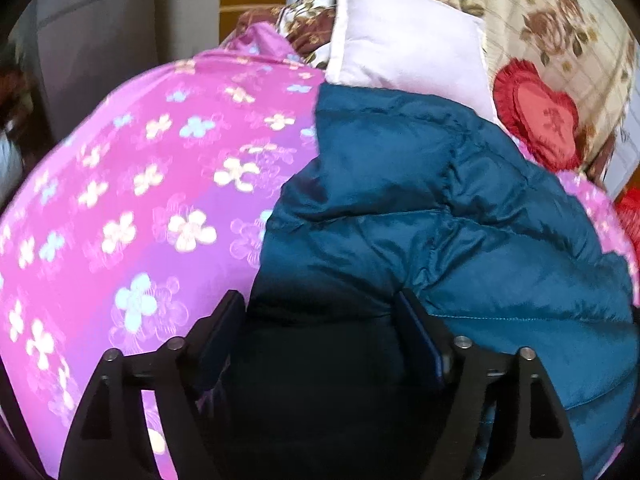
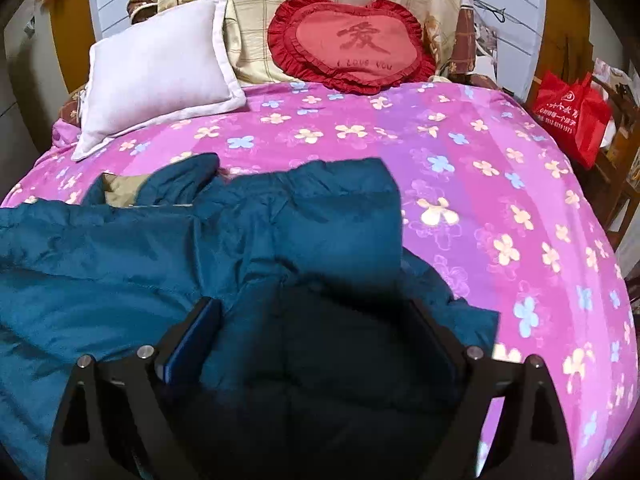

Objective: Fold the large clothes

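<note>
Lying rumpled on the floral bedspread (image 2: 460, 184), the teal puffer jacket (image 2: 160, 264) sits beneath both spread-fingered hand-held grippers.

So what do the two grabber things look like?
Both look alike. The left gripper and right gripper have black, angular frames with triangular cut-outs, small silver bolts on top, and dark blue pads inside their fingers. No cables, markings or sleeves show.
</note>
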`<state>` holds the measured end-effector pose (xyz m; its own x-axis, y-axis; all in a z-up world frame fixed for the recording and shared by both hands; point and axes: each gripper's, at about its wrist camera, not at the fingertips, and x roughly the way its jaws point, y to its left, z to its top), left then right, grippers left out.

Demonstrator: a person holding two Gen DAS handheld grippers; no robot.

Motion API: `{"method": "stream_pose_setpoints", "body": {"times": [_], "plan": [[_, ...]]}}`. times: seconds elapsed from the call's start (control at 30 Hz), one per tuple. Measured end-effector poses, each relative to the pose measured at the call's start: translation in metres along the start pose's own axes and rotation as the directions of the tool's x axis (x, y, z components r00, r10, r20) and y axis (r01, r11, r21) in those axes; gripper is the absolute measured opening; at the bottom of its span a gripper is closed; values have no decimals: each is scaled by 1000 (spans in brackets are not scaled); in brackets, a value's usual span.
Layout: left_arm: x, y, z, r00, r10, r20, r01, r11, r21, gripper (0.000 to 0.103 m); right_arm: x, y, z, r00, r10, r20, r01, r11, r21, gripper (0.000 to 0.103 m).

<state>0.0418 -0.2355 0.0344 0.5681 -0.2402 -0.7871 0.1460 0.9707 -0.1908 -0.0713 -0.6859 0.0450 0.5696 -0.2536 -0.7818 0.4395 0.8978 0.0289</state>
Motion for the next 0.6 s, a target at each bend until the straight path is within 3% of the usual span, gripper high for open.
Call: {"method": "stream_pose_setpoints", "body": {"times": [0.1, 0.2, 0.27, 0.33, 0.37, 0.43, 0.6], "plan": [[-3, 7, -4, 999, -33, -6, 33, 999, -38, 60, -35, -4, -11, 998, 42, 47, -43, 999, 6, 94], [-11, 7, -9, 1000, -26, 7, 26, 999, -40, 60, -63, -12, -30, 997, 34, 75, -34, 999, -1, 94], [-18, 6, -13, 1000, -19, 14, 19, 999, -42, 60, -65, -19, -44, 998, 29, 61, -29, 1000, 4, 94], [-28, 5, -18, 1000, -10, 17, 11, 999, -37, 60, -48, -24, -57, 1000, 17, -8, -17, 1000, 1, 94], [-32, 5, -20, 1000, -9, 19, 10, 999, -34, 60, -38, -29, -63, 997, 61, -36, -60, 998, 31, 94], [-44, 5, -24, 1000, -6, 26, 6, 1000, -26, 60, -34, -40, -66, 993, 112, -34, -107, 988, 111, 96], [-68, 9, -37, 999, -2, 54, 2, 1000, -13, 60, -56, -44, -70, 993, 119, 11, -119, 986, 115, 97]]}}
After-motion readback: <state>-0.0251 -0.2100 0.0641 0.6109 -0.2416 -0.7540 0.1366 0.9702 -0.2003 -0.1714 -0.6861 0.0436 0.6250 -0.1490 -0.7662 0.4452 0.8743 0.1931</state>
